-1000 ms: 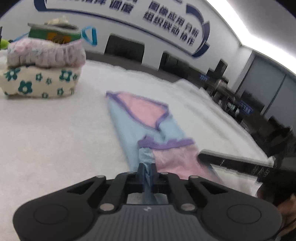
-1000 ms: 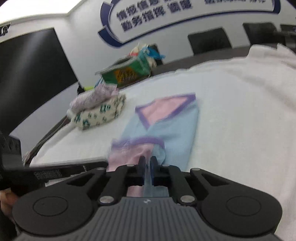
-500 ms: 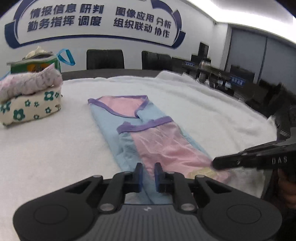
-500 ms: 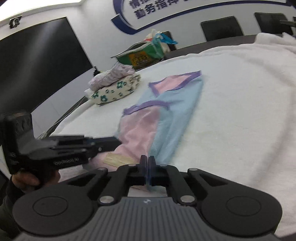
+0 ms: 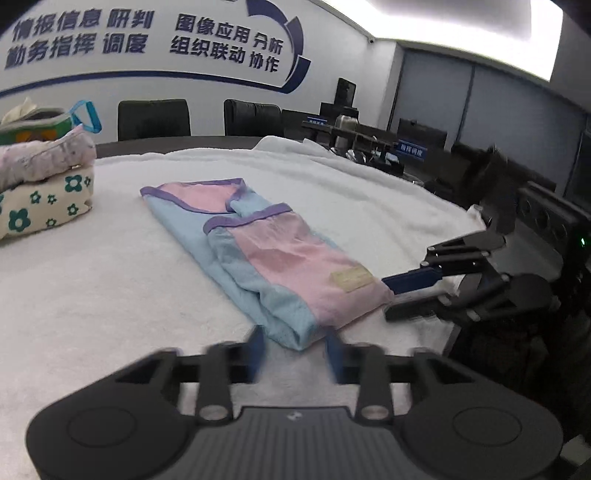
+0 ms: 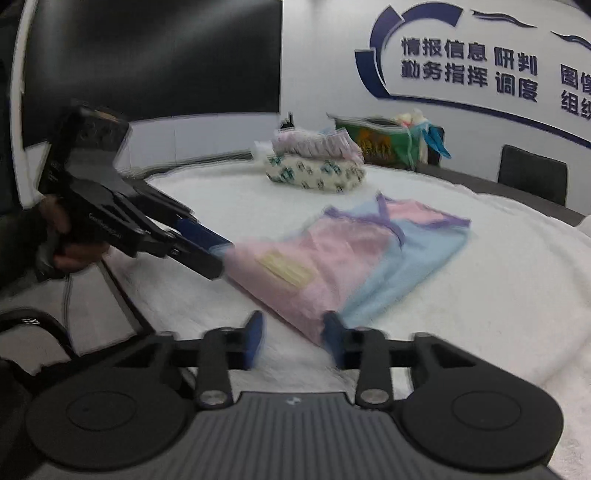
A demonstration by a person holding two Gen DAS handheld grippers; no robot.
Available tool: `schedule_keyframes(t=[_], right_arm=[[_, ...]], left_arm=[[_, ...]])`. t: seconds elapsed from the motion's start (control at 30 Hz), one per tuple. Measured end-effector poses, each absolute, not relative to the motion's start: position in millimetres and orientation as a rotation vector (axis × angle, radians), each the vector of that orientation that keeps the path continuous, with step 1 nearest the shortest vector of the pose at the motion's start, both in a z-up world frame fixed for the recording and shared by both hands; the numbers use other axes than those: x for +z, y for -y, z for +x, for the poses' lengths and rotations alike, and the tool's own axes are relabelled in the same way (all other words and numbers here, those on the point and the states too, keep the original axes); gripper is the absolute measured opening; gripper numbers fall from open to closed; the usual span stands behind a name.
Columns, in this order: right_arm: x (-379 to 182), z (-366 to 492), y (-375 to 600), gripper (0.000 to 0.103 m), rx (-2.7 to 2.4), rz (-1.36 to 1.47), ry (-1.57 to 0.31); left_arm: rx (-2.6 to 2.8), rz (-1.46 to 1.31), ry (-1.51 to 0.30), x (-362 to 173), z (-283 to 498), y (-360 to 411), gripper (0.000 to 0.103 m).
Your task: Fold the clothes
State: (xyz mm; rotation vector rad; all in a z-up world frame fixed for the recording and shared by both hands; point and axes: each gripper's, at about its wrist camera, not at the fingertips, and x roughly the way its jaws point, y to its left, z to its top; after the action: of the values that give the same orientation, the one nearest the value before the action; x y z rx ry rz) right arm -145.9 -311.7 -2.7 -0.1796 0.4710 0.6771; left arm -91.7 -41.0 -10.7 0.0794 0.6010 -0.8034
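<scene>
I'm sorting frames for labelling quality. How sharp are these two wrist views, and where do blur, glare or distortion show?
Left wrist view: the garment is fairly sharp, the left gripper is smeared, the ceiling light glares at top right, and the fisheye bows the walls. Right wrist view: softer overall, with motion blur on the garment, the folded pile and the right gripper.

Left gripper (image 5: pixel 293 350) and right gripper (image 6: pixel 293 338), somewhat blurred, both spread wide.

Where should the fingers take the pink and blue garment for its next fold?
Probably the near hem of the pink and blue garment, at its two corners, coming from the table's near edge. It lies flat and long, pointing away, and both the left gripper and right gripper sit open there.
</scene>
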Motion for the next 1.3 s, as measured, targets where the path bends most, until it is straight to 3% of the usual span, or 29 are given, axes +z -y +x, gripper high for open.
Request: schedule_keyframes(t=[0.07,0.13,0.3,0.47,0.6,0.8,0.93,1.0,1.13,1.3], right_arm=[[-4,-143,317,0.010,0.677,-0.128,-0.464],[-3,-144,320,0.007,0.685,-0.108,-0.465],[19,-171,330,0.006,0.730,-0.090,-0.406],[42,-187,344,0.006,0.781,-0.022,-0.328],[58,-142,345,0.005,0.678,0.019,-0.335],[59,-41,313,0.005,0.512,-0.022,-0.512],[38,1,304,0.008,0.357,-0.035,-0.646],[40,-10,309,0.010,0.335,-0.029,-0.610],[54,-46,326,0.012,0.383,0.052,-0.506],[34,-48,304,0.012,0.436,0.048,-0.578]], left_arm=[[-0.825,0.093,-0.597,-11,-91,41,0.003],[-0.855,0.101,-0.598,-10,-92,41,0.001],[-0.928,0.075,-0.589,11,-116,30,0.000],[-0.864,0.034,-0.606,31,-80,38,0.000],[-0.813,0.001,-0.620,47,-50,44,0.000],[-0.709,-0.069,-0.680,43,-10,49,0.001],[-0.622,-0.128,-0.741,24,15,49,0.013],[-0.583,-0.155,-0.759,17,24,48,0.024],[-0.583,-0.173,-0.631,32,-5,35,0.048],[-0.591,-0.059,-0.581,23,-24,63,0.044]])
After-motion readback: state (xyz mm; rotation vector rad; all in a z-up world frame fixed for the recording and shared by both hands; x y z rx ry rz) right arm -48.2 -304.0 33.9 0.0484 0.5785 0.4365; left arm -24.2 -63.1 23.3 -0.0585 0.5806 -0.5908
